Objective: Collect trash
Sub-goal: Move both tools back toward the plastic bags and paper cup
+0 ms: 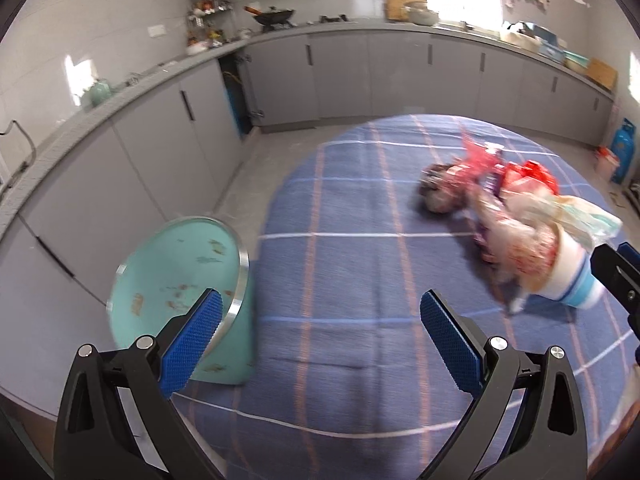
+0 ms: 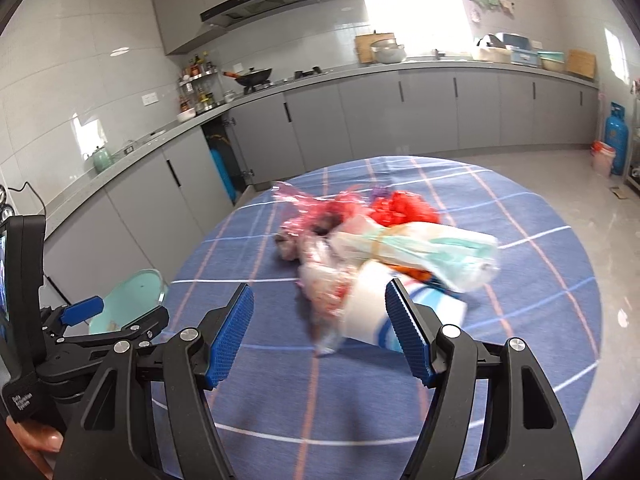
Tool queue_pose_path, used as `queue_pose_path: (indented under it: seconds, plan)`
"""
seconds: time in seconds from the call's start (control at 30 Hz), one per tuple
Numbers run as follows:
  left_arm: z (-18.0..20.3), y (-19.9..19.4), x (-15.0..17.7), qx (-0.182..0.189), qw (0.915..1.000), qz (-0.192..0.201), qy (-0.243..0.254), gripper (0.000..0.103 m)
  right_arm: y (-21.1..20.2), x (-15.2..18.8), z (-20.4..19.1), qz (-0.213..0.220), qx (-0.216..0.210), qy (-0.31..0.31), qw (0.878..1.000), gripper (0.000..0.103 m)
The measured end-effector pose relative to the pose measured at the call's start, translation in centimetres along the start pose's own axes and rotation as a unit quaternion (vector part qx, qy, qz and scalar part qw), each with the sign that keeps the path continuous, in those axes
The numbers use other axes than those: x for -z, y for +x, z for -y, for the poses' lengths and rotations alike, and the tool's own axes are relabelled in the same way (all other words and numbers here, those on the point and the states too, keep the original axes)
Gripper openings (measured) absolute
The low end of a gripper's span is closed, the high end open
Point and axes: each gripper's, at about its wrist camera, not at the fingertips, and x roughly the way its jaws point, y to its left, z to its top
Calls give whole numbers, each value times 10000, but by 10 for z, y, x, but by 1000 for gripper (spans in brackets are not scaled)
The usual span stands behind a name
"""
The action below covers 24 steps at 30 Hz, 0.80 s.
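A heap of trash lies on a round table with a blue checked cloth [image 1: 340, 260]: a red plastic bag [image 2: 404, 206], pink wrap [image 1: 478, 160], a clear bag [image 2: 324, 284], a white-and-teal packet [image 2: 436, 248] and a tipped white paper cup [image 2: 366, 308] with blue stripes. My right gripper [image 2: 320, 332] is open just before the heap, and the cup lies against its right finger with nothing pressed between the pads. My left gripper [image 1: 322, 320] hangs open over bare cloth, left of the heap. A teal bin [image 1: 176, 280] with a metal rim stands at the table's left edge.
Grey kitchen cabinets [image 2: 400, 120] and a worktop run along the far wall and the left, with a wok [image 2: 254, 76] on the stove. A blue gas cylinder [image 2: 616, 138] stands at the far right. A person's hand [image 2: 36, 440] holds the left gripper's handle.
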Motion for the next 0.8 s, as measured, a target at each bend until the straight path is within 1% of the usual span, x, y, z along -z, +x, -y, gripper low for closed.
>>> queue_pose_path:
  seconds: [0.07,0.2,0.27,0.53,0.63,0.8]
  plan:
    - [10,3,3,224,9997,-102,-14,97,-4,4,11,-10,122,30,9999,68]
    - [29,11,10,499,9984,-276,52,97,-8,13,40,-85,385,175,9991,68]
    - [38,13,12,559,9979,-303,126,97,-10,17,53,-108,484,246,9985,68]
    - [72,16,11,758,9958,-224,470,95,-6,20,86,-195,575,511,9968,68]
    - [78,18,10,792,9952,-226,525,90,-5,19,89,-214,558,507,9969,68]
    - [84,28,3,846,9946,-325,511,86,-2,10,92,-164,510,448,9976,68]
